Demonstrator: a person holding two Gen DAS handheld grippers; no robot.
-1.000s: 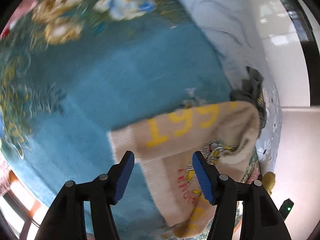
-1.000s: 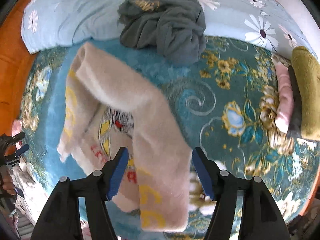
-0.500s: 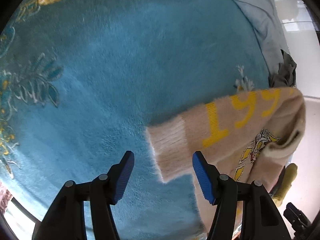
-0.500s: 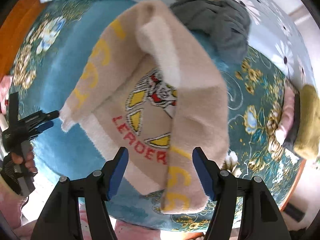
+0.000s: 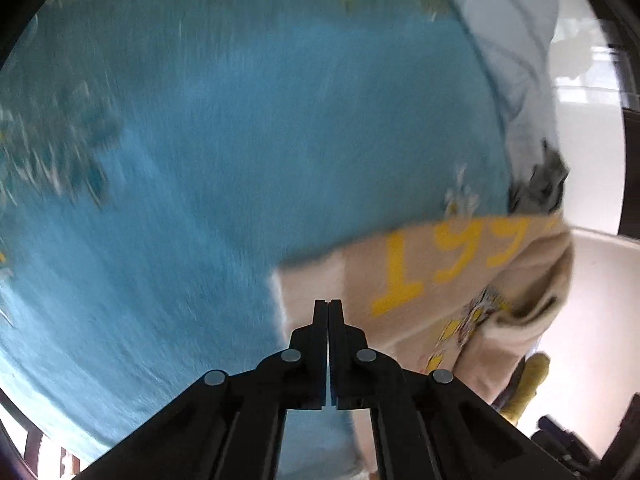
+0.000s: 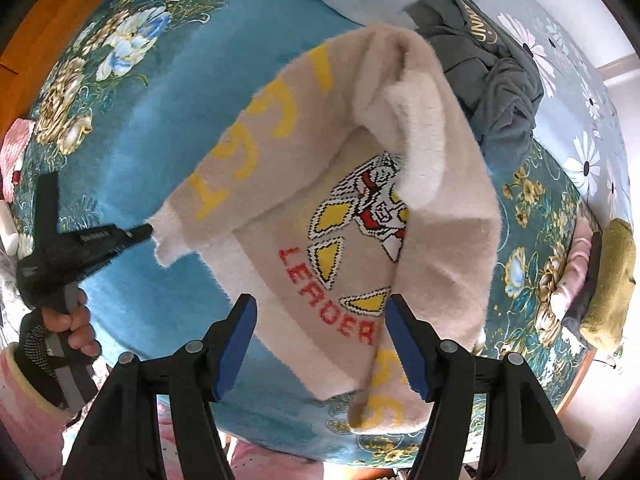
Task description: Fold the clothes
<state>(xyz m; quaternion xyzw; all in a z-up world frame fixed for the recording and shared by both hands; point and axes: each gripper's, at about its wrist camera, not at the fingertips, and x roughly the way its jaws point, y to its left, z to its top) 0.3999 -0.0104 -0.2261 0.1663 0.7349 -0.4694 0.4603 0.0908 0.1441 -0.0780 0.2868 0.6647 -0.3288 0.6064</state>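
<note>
A beige fluffy sweater (image 6: 360, 240) with yellow numbers and a red "LEADER" crest lies half folded on the blue floral blanket (image 6: 132, 152). Its one sleeve stretches left. My left gripper (image 6: 150, 230) is shut at that sleeve's white cuff (image 6: 164, 244) and seems to pinch its edge. In the left wrist view the closed left gripper (image 5: 328, 303) overlaps the sleeve (image 5: 460, 272) just inside the cuff. My right gripper (image 6: 320, 300) hangs open above the sweater's hem, pointing down, and its pads touch no cloth.
A crumpled grey garment (image 6: 492, 72) lies past the sweater on a pale daisy-print duvet (image 6: 580, 128). Folded clothes, olive (image 6: 608, 280) over pink (image 6: 576, 264), are stacked at the right edge. A hand (image 6: 76, 320) holds the left gripper's handle. Plain blue blanket (image 5: 240, 160) spreads left of the sleeve.
The left gripper came down to the sleeve cuff and its jaws closed. The right gripper slid over the sweater toward the hem, rolled, and stayed open.
</note>
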